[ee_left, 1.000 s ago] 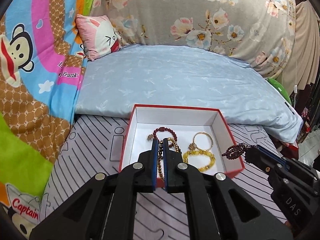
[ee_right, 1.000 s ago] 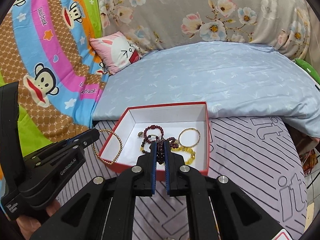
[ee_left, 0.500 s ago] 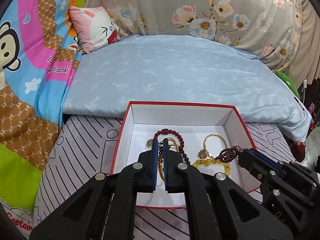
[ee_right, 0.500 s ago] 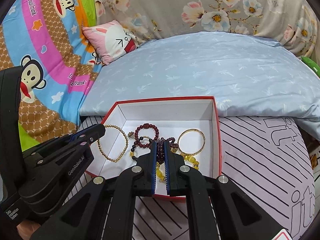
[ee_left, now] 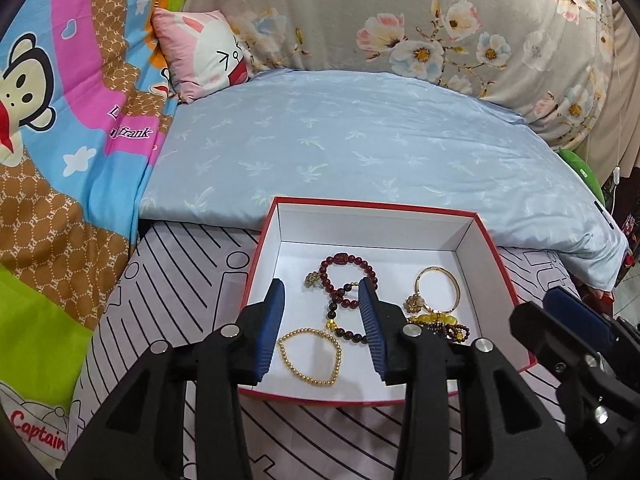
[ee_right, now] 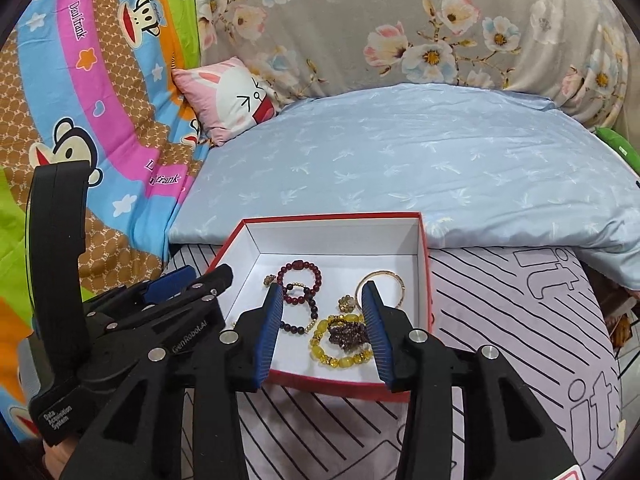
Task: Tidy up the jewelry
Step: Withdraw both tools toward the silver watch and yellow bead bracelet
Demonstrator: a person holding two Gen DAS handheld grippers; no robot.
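Here my left hand-held gripper (ee_left: 322,316) and right hand-held gripper (ee_right: 322,316) both gape wide, holding nothing, above the red box (ee_left: 506,280) on the bed. Inside lie a gold bead bracelet (ee_left: 310,356), dark red bracelet (ee_left: 346,276), gold bangle (ee_left: 438,290), yellow bracelet (ee_right: 340,344) and purple bracelet (ee_right: 348,332).

A home bedroom: a bed (ee_left: 280,432) with a striped sheet, a folded pale-blue quilt (ee_left: 360,152), a cartoon-monkey blanket (ee_left: 60,120), a pink bunny cushion (ee_left: 204,52) and floral bedding (ee_left: 400,12) heaped behind.
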